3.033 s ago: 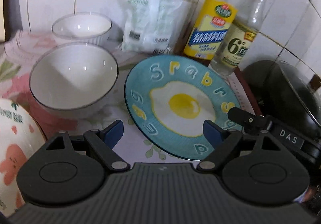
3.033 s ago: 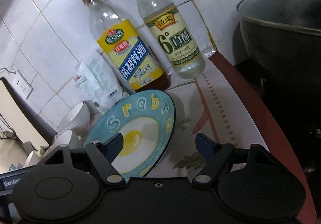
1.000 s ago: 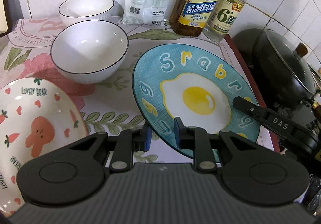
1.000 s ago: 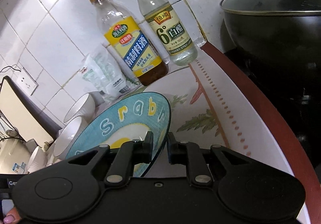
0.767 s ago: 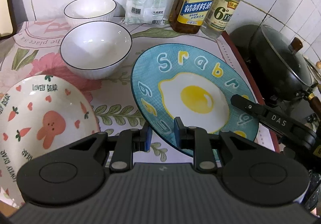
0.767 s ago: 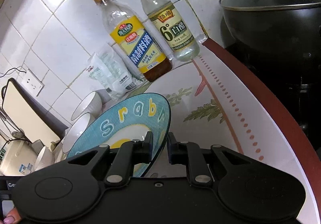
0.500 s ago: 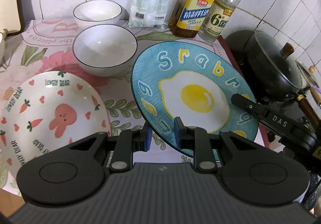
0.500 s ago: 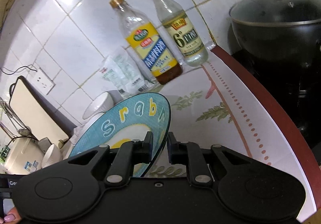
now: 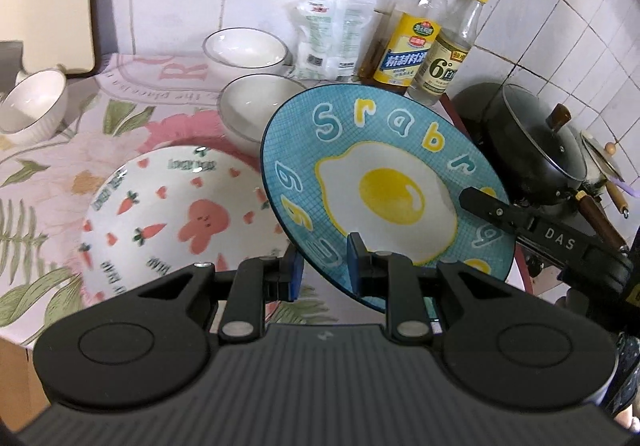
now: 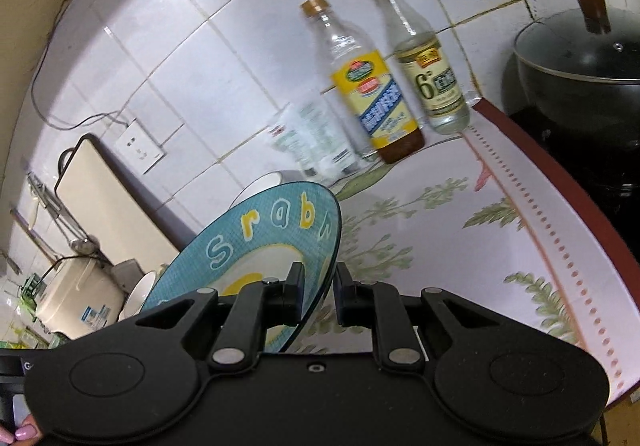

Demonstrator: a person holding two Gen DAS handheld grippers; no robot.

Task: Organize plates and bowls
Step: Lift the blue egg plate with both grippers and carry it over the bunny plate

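Left gripper [image 9: 322, 260]: clamped on the near rim of the blue fried-egg plate [image 9: 384, 182], one pad above the rim, one below.
Right gripper [image 10: 316, 294]: pinched onto the same plate's right-hand rim [image 10: 264, 246]; also seen reaching in from the right in the left wrist view.
Plate position: lifted clear of the floral tablecloth [image 9: 48, 150], tilted, its left edge overlapping the white rabbit-and-carrot plate [image 9: 172, 214].
Step in hand: carrying the blue plate, likely to stack it on the rabbit plate.
Next move calls for: centring over the rabbit plate, levelling, lowering until seated, then opening both grips.
Bowls yet to sort: two black-rimmed white bowls [image 9: 256, 110] behind, a ribbed bowl [image 9: 34, 106] at far left.
Pose: left gripper angled steeply down at the counter; right gripper shallower, aimed towards the tiled wall and the two bottles [image 10: 372, 86].
Risk: uneven release tipping the plate.
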